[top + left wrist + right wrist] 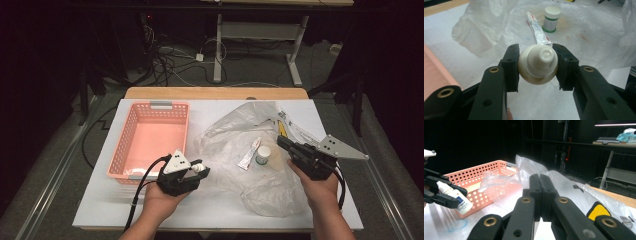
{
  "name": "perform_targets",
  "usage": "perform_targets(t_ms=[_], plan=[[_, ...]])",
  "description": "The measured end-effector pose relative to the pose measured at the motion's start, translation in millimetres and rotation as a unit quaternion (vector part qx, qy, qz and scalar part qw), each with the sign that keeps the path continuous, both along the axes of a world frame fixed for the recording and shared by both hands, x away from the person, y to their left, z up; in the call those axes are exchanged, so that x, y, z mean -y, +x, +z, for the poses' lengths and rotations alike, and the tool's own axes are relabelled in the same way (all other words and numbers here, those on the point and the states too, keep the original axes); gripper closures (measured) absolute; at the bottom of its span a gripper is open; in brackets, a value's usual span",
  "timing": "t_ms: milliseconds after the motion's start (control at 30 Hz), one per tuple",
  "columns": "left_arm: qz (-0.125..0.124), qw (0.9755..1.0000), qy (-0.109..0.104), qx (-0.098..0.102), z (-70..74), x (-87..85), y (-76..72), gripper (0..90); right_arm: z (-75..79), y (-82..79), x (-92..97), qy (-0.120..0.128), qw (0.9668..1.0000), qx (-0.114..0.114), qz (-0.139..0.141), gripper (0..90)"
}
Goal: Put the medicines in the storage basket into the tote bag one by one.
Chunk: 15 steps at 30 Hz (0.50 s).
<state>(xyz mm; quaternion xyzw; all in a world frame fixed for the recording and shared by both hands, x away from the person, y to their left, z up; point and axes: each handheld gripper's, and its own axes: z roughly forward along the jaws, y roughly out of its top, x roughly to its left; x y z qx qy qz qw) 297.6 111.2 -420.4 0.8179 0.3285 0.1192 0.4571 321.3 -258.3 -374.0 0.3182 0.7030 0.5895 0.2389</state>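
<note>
Left gripper (537, 66): a small white bottle (538, 65) is clamped between the jaws, near the basket's (131, 150) right corner.
Right gripper (540, 195): jaws pressed together (nothing seen between them), held over the plastic bag (235, 137).

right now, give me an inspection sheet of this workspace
surface: white table, wooden edge at the far side
job's things: white bottle in the left gripper; pink basket; plastic bag spread flat
clutter: tube and small jar on the bag
grippers: left gripper shut on the bottle; right gripper shut, pinching the bag
cables: black cable trails from the left gripper
surroundings: dark room, desk legs and floor wires behind
</note>
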Motion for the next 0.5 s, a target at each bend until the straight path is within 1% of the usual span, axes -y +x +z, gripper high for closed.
perform_targets(t_ms=[100,300,433,500], plan=[[-0.005,1.0,0.003,-0.003,-2.2,6.2,1.3,57.7,-0.5,-0.2,-1.3,-0.002,1.0,-0.003,0.001,90.0],[-0.014,0.9998,0.012,-0.002,-5.7,20.5,4.6,57.7,-1.8,0.0,-2.9,-0.006,1.0,-0.003,0.004,90.0],[-0.014,0.9997,0.02,0.002,-6.8,27.7,7.9,57.7,-1.5,-0.2,-2.7,-0.007,1.0,-0.002,0.003,90.0],[-0.011,0.9997,0.02,0.003,-7.4,31.6,10.5,57.7,-1.0,-0.6,-3.0,-0.003,1.0,-0.003,0.002,90.0]])
